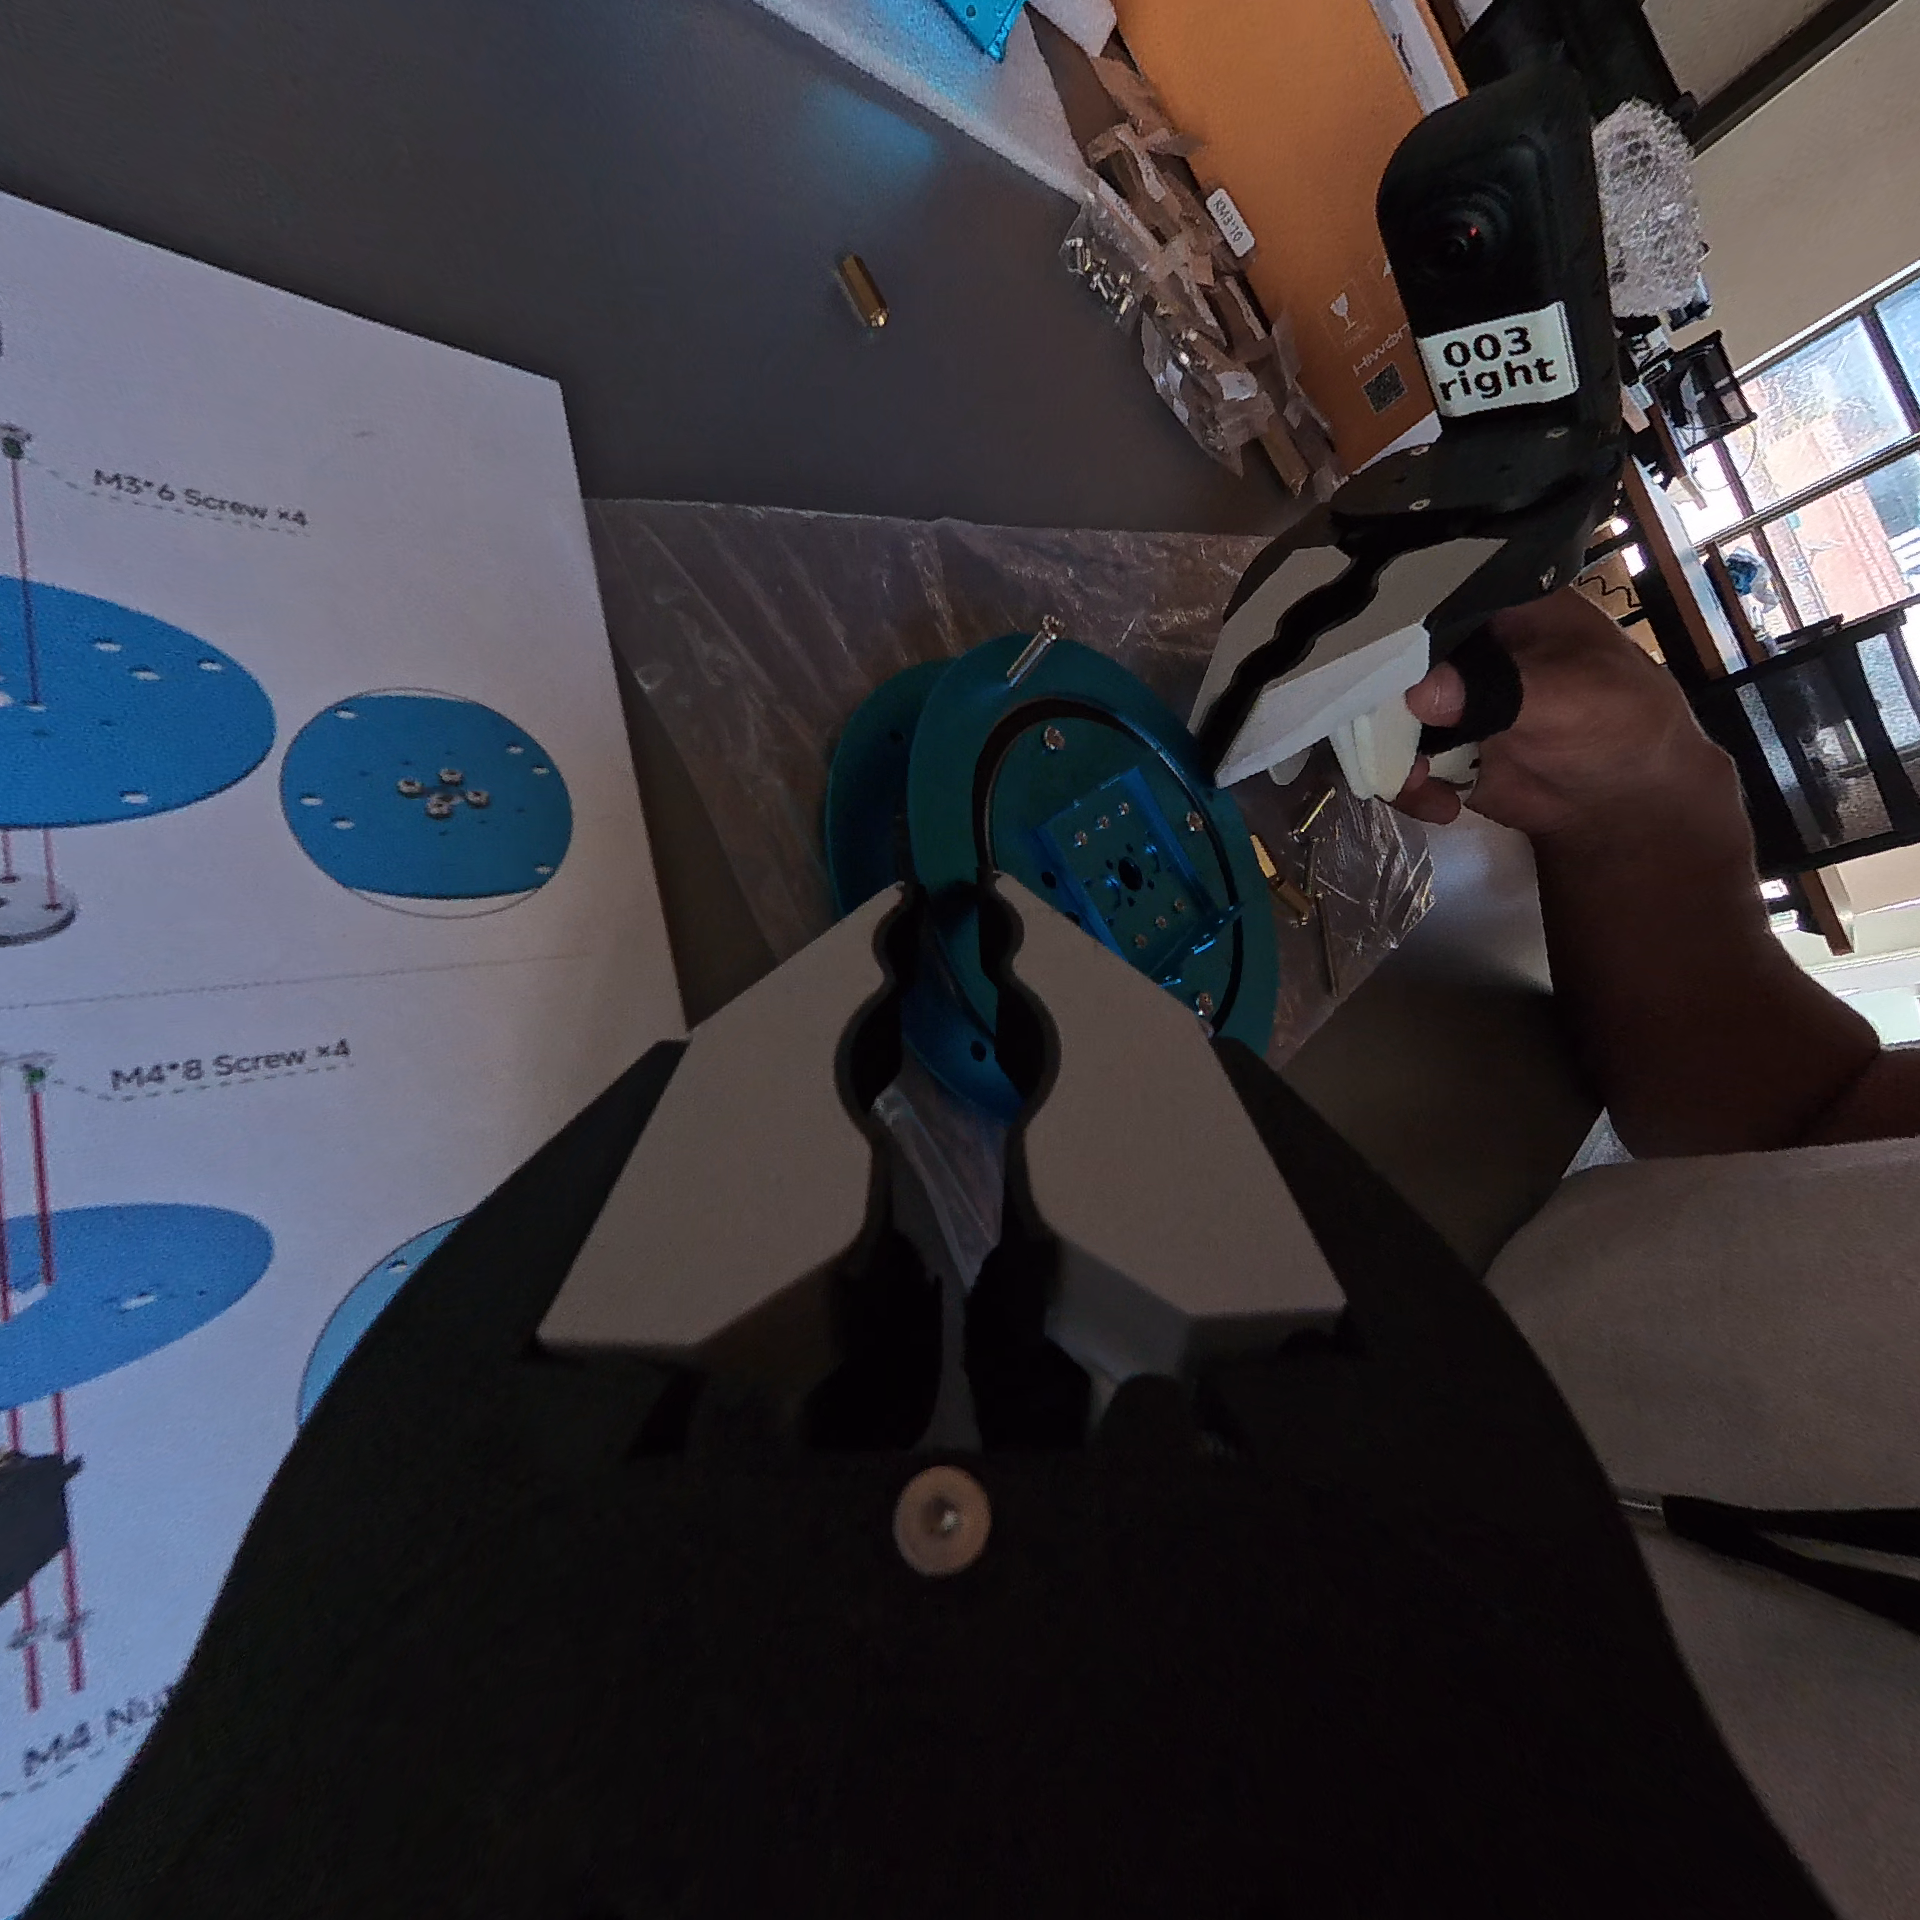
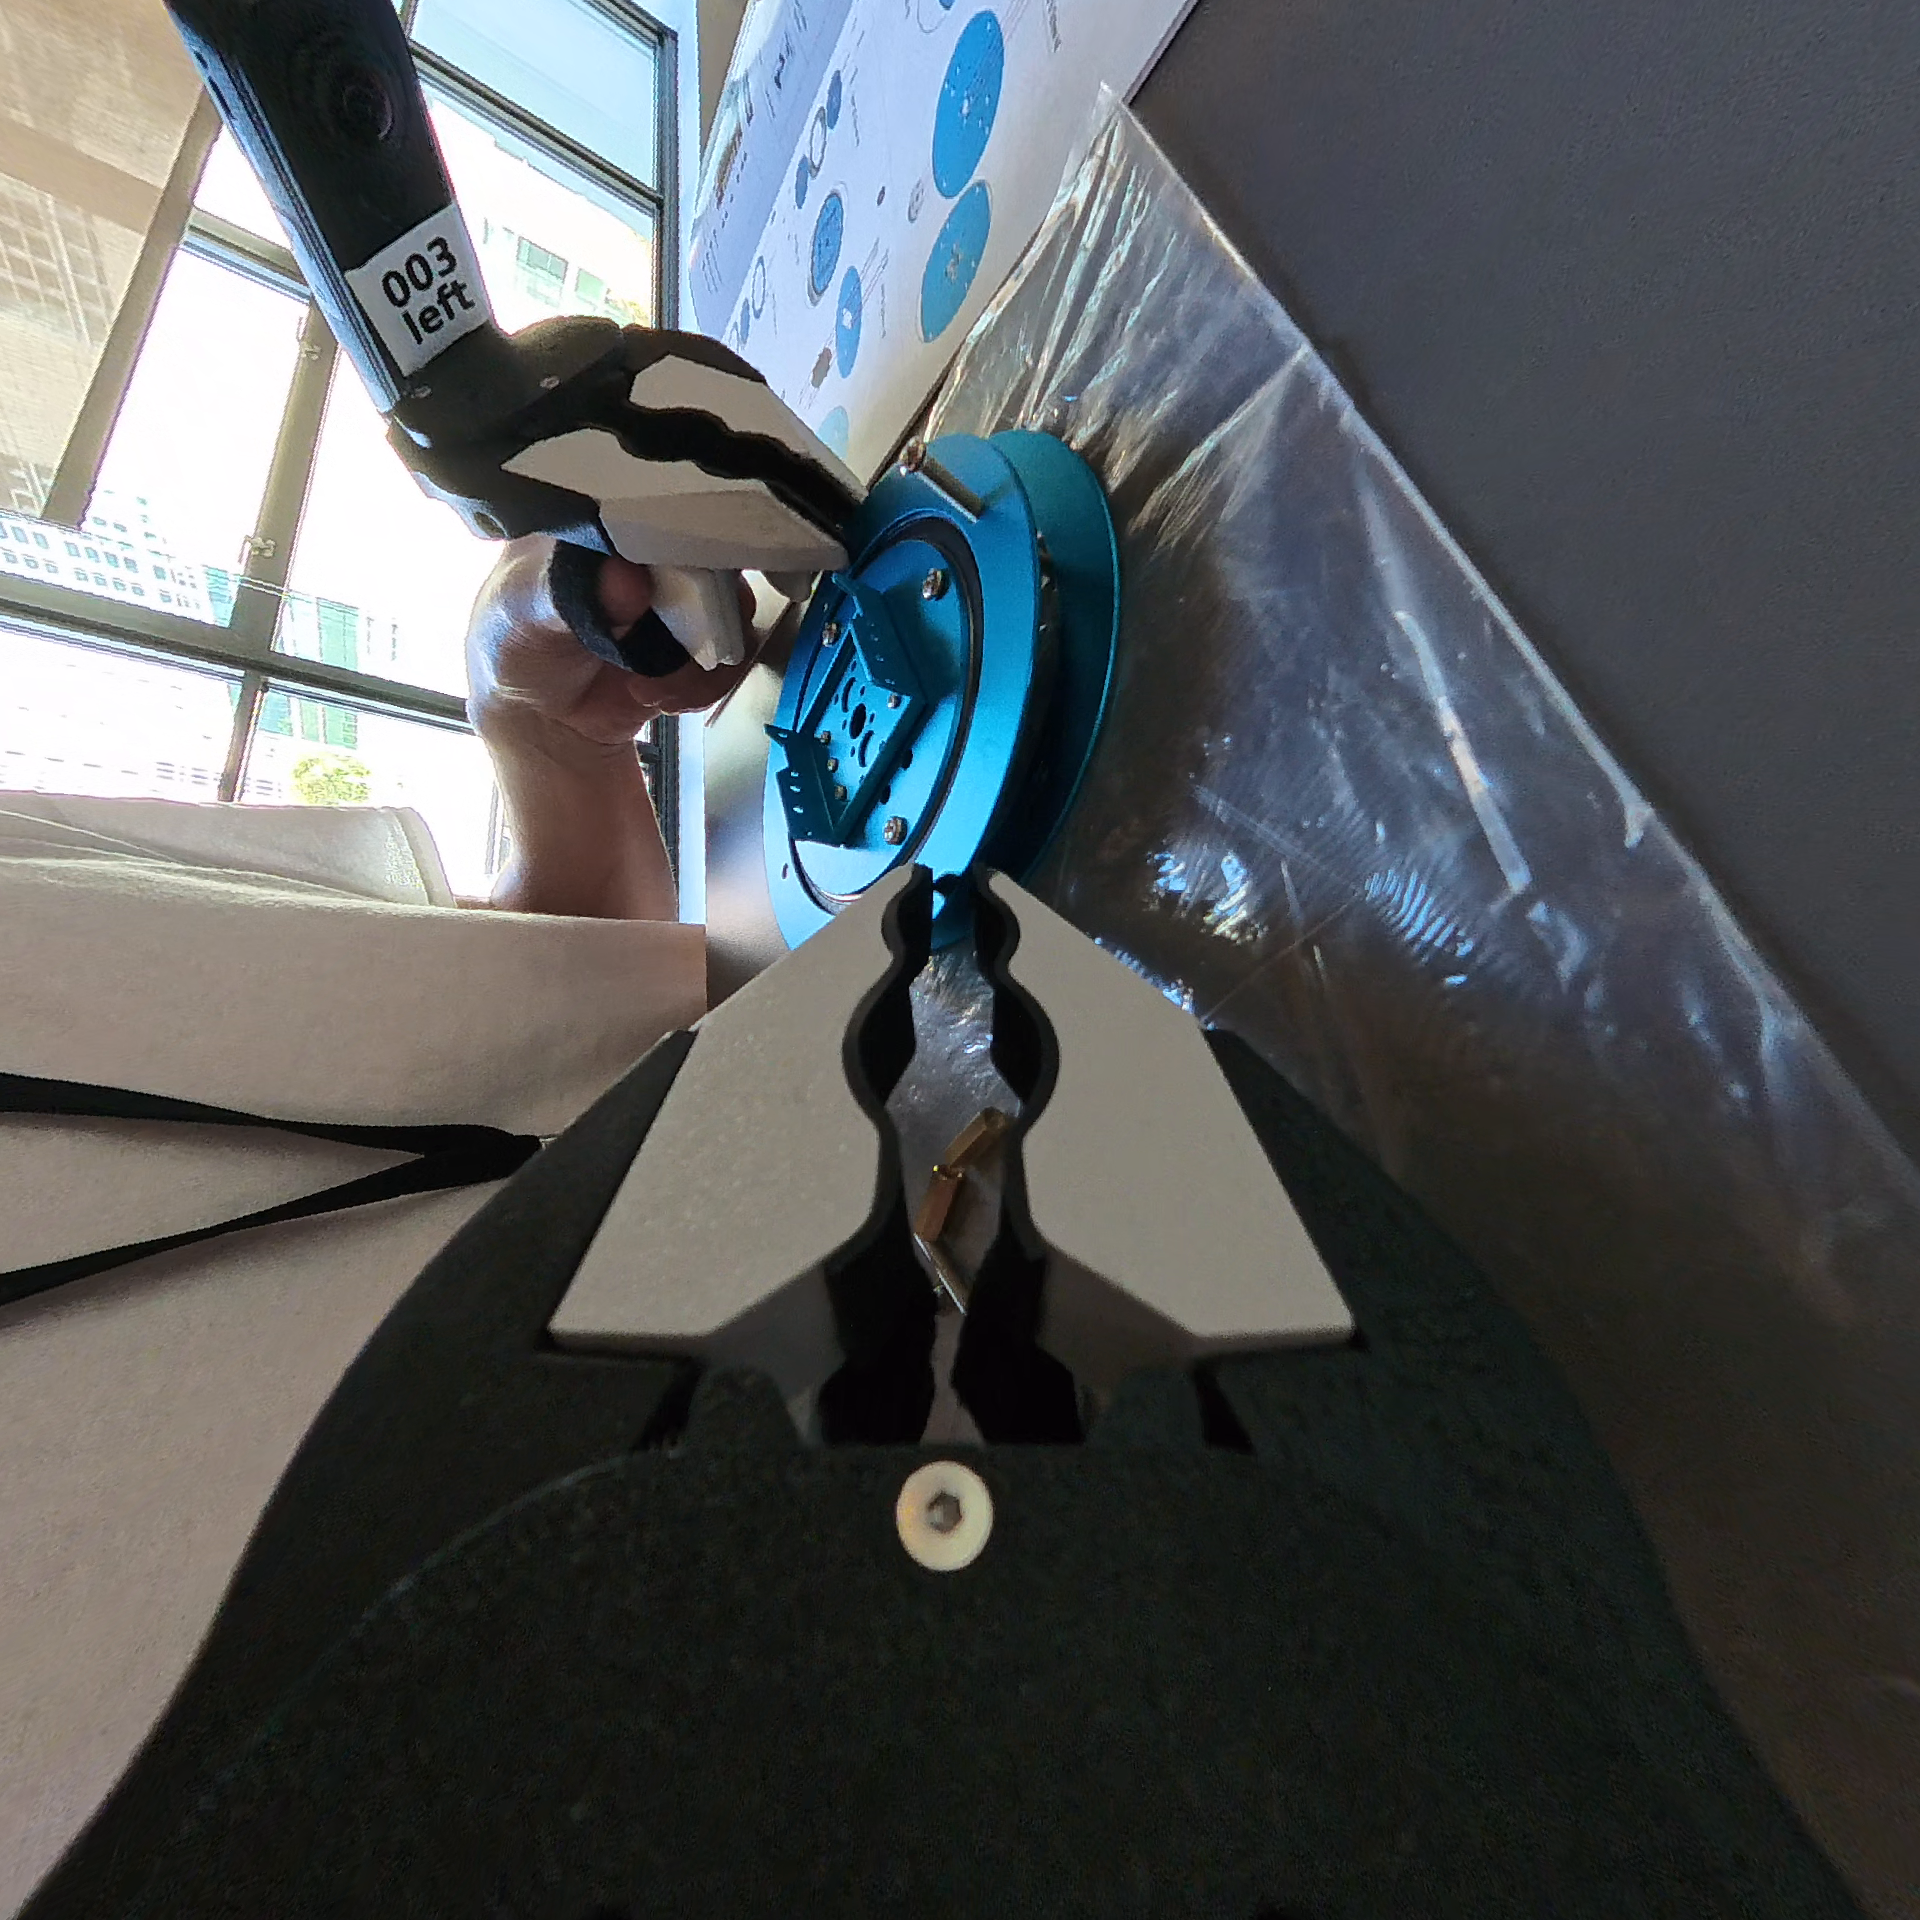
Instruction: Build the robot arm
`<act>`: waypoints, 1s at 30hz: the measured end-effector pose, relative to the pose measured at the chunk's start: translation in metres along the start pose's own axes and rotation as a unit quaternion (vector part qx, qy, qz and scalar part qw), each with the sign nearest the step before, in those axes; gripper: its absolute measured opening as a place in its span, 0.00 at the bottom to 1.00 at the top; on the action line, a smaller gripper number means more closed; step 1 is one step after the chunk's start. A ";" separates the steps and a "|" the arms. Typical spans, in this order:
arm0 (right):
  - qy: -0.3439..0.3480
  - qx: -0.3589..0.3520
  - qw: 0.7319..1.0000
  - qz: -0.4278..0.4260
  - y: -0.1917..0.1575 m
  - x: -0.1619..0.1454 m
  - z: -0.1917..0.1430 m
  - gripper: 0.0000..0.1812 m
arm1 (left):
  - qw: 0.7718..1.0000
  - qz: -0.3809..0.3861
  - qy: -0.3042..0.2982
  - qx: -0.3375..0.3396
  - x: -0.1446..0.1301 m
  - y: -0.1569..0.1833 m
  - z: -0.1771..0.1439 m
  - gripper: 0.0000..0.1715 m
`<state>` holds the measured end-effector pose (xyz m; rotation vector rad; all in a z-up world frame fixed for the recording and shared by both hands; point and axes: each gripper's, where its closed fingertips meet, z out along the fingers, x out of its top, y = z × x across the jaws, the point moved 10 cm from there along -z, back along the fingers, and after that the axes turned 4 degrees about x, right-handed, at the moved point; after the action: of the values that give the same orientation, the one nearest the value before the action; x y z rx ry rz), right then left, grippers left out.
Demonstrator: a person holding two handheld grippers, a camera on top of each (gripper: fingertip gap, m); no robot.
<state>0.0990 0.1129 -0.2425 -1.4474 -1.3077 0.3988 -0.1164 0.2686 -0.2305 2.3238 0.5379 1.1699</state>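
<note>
A blue round metal assembly [image 1: 951,748] of stacked discs lies on a clear plastic bag [image 1: 748,623]. A blue bracket [image 1: 1122,873] is screwed to its centre. My left gripper [image 1: 951,894] is shut on the near rim, which shows between the jaws. The right gripper [image 1: 1221,764] grips the opposite rim. In the right wrist view my right gripper [image 2: 945,883] pinches the disc's edge [image 2: 1013,644], and the left gripper [image 2: 847,520] holds the far side. A loose silver screw [image 2: 951,483] rests on the rim. Brass standoffs [image 2: 966,1153] lie under my right gripper.
A printed instruction sheet [image 1: 312,623] lies left of the bag. A lone brass standoff [image 1: 862,294] lies on the grey table. Bags of hardware [image 1: 1174,281] and an orange box [image 1: 1278,208] stand at the back. More screws and standoffs [image 1: 1309,894] lie beside the disc. The gap from one gripper's tips to the other's is roughly 10 cm. The blue bracket [image 1: 1122,873] is about equally far from each gripper, around 5 cm.
</note>
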 end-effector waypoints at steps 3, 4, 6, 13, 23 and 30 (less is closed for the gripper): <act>0.000 -0.006 1.000 -0.001 0.000 0.000 -0.002 0.03 | 1.000 0.003 0.003 -0.001 0.001 0.002 -0.003 0.08; 0.003 -0.010 1.000 -0.002 0.000 0.000 -0.004 0.03 | 1.000 0.005 0.005 0.000 0.001 0.004 -0.005 0.09; 0.009 -0.021 1.000 -0.006 0.000 0.001 -0.010 0.04 | 1.000 0.012 0.011 0.009 0.002 0.005 -0.012 0.10; 0.016 -0.054 0.998 -0.036 -0.008 0.003 -0.011 0.03 | 0.998 0.051 0.025 0.036 -0.004 0.009 -0.024 0.11; 0.010 -0.039 0.999 -0.030 -0.006 0.000 -0.003 0.03 | 0.998 0.044 0.012 0.045 -0.012 0.007 -0.012 0.10; 0.002 -0.031 0.999 -0.031 -0.007 -0.001 0.000 0.02 | 0.998 0.045 0.008 0.046 -0.011 0.006 -0.012 0.10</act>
<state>0.0949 0.1111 -0.2367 -1.4547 -1.3699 0.3163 -0.1319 0.2606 -0.2276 2.4411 0.5058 1.2295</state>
